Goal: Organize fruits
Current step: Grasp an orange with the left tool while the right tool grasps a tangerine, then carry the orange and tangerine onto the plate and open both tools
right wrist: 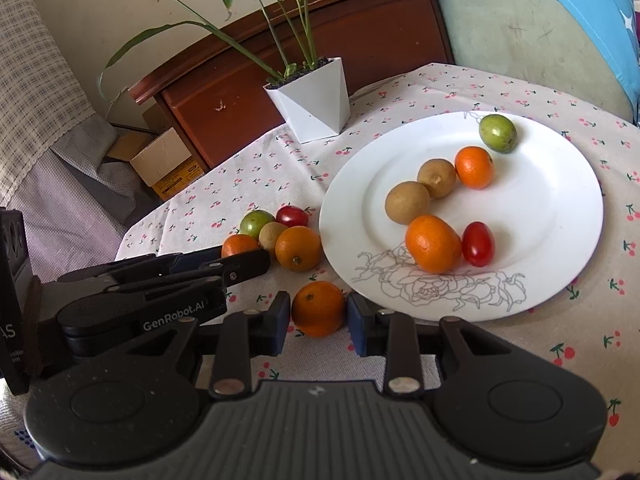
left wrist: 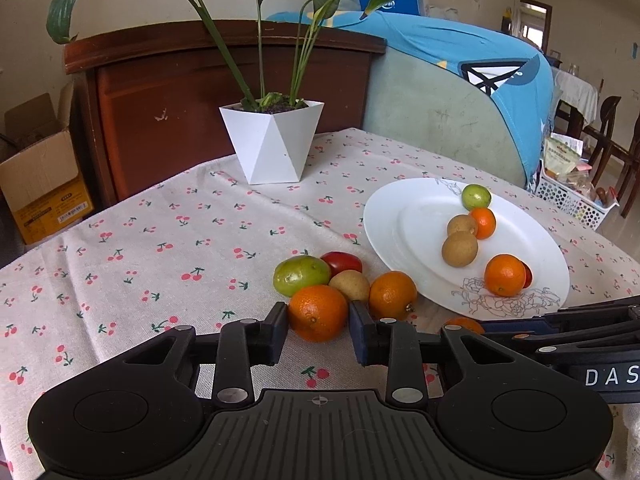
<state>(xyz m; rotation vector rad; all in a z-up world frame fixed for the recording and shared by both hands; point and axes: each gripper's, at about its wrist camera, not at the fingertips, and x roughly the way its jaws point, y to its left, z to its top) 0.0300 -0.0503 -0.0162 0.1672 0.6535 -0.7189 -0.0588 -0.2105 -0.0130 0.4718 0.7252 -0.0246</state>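
Left wrist view: tongs (left wrist: 319, 328) flank a dimpled, glossy orange (left wrist: 318, 313).

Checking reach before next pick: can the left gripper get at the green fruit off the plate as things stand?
Probably not directly. The left gripper has an orange between its fingers, and the green fruit sits just behind that orange, so the orange blocks the straight path.

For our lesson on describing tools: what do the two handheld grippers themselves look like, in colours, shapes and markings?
Both the left gripper and the right gripper are matte black plastic, with a ribbed central plate flanked by two round discs. Silver rivets pin the black linkage bars, and the fingers carry dark blue pads. White lettering on the left gripper's side reads GenRobot.AI; the right one's side shows DAS. No cables or sleeves show.
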